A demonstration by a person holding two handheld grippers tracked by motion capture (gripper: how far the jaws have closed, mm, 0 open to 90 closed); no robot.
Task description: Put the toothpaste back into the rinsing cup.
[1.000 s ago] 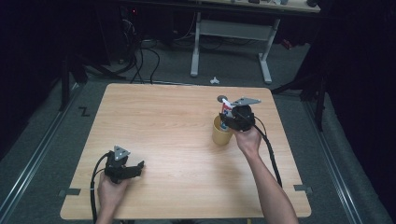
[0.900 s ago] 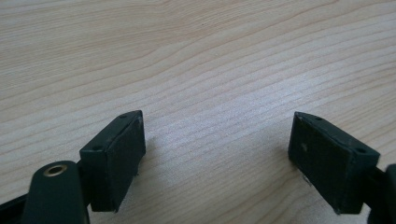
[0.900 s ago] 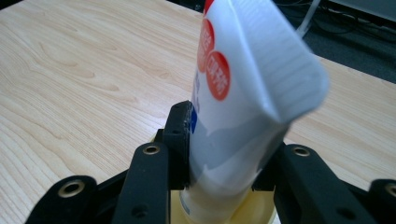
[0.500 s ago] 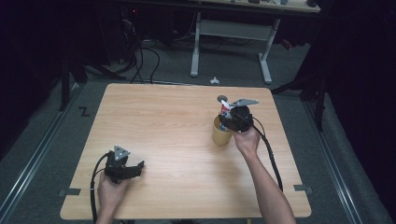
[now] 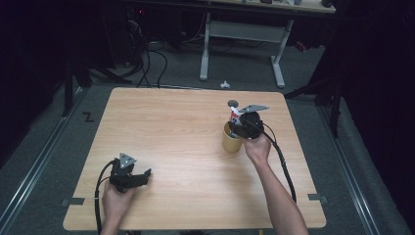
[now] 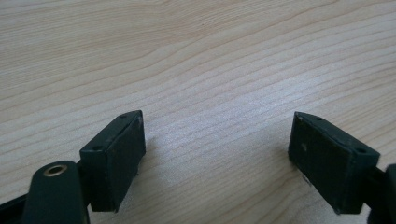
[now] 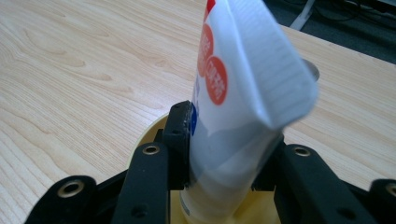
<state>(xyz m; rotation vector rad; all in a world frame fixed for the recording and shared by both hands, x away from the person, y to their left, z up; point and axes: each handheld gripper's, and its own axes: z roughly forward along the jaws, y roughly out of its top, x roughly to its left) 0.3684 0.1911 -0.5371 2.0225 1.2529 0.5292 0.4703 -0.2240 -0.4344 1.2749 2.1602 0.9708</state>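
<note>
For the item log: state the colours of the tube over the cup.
The tube is white with orange-red round marks and some blue; the right gripper view shows it best.

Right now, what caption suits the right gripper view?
Right gripper clamps a white tube upright over a yellow cup.

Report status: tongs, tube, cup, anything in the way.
Right tongs shut on tube, above yellow cup. Left tongs open, idle on table. No obstruction.

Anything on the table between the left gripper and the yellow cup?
No. In the high view, only bare wood lies between the left gripper and the cup.
</note>
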